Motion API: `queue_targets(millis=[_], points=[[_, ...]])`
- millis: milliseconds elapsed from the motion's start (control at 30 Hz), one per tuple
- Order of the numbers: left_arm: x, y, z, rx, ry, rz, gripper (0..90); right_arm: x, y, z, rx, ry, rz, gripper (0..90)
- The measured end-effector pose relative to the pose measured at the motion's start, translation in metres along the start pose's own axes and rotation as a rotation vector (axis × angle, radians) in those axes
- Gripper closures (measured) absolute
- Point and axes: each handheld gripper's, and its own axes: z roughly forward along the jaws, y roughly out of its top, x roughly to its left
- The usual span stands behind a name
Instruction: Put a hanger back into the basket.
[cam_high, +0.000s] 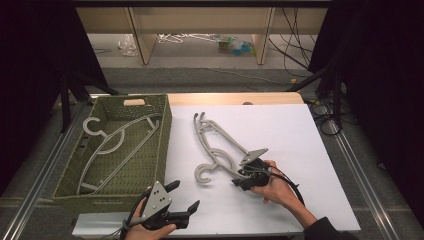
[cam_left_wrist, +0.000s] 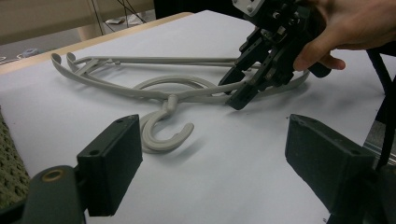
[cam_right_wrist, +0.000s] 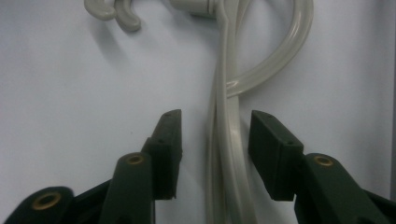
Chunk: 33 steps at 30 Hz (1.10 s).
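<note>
Hangers (cam_high: 217, 145), pale grey and stacked as a pair, lie flat on the white sheet (cam_high: 295, 135) just right of the green woven basket (cam_high: 162, 150), their long axis running from the twin arm tips at the far end toward you and to the right, hook curling at the near end. Your right gripper (cam_high: 243, 172) straddles the arm (cam_right_wrist: 229, 154) with its jaws apart, one either side, not yet pinching it. Your left gripper (cam_high: 182, 197) sits near the basket's front corner, jaws spread wide on nothing, facing the hook (cam_left_wrist: 161, 135). Another hanger (cam_high: 117, 145) rests inside the basket.
</note>
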Motion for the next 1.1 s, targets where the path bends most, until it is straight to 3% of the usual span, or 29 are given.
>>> queue_targets(millis=[133,300,533,567,633,900,1100], points=[[0.001,0.0,0.001,-0.001,-0.003,0.012,18.9,0.001,0.004,0.002,0.006,0.0,-0.024,64.0],[0.001,0.0,0.0,0.0,0.001,0.003,19.0,0.004,0.006,0.001,0.01,-0.012,-0.017,73.1],[0.001,0.0,-0.001,0.0,0.003,0.007,19.0,0.002,0.009,-0.007,-0.003,-0.014,-0.066,79.8],[0.002,0.001,-0.001,0.001,0.004,0.022,19.1,0.003,0.011,-0.012,0.009,-0.01,-0.087,80.0],[0.001,0.001,-0.001,0.001,0.003,0.01,19.1,0.002,0.012,-0.015,0.004,-0.018,-0.102,80.0],[0.0,-0.001,0.001,0.022,0.016,0.037,19.5,-0.002,0.015,-0.033,-0.022,-0.015,-0.121,80.6],[-0.003,-0.001,0.01,0.04,0.019,0.062,19.7,-0.011,0.017,-0.07,-0.086,0.016,-0.146,81.3]])
